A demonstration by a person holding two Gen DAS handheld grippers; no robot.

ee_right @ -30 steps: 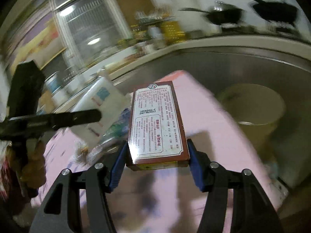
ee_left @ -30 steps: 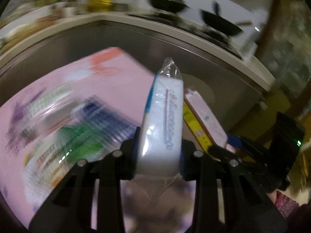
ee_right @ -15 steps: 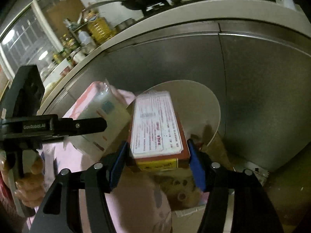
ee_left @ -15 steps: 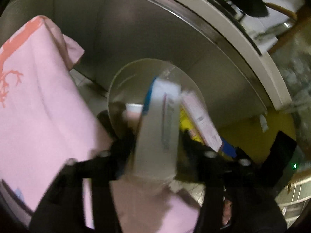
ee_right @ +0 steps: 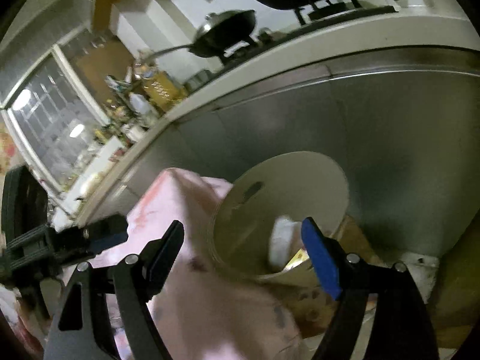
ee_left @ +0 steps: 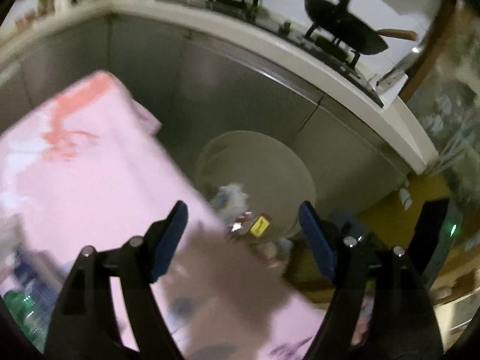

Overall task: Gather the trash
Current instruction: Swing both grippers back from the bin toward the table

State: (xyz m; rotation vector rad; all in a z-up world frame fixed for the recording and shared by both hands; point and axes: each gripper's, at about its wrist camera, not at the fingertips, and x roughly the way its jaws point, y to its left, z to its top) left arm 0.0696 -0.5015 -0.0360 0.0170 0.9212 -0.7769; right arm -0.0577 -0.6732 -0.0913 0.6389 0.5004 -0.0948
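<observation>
A round beige trash bin (ee_left: 270, 162) stands on the floor past the edge of the pink-clothed table (ee_left: 75, 174); it also shows in the right wrist view (ee_right: 300, 180). Inside it lie a white plastic packet (ee_left: 231, 195) and a red box with a yellow end (ee_left: 258, 225). The white packet (ee_right: 282, 240) and a yellow edge of the box (ee_right: 297, 258) show in the right wrist view too. My left gripper (ee_left: 243, 240) is open and empty above the table's edge. My right gripper (ee_right: 243, 258) is open and empty above the bin.
A steel cabinet front (ee_left: 210, 75) runs behind the bin under a white counter (ee_left: 345, 75) with black woks (ee_left: 345, 30). Green and blue packaging (ee_left: 21, 300) lies on the table at lower left. The left gripper's body (ee_right: 45, 240) is at the right view's left.
Both grippers have opened. The white packet left my left gripper and the red box left my right gripper; both now lie in the bin.
</observation>
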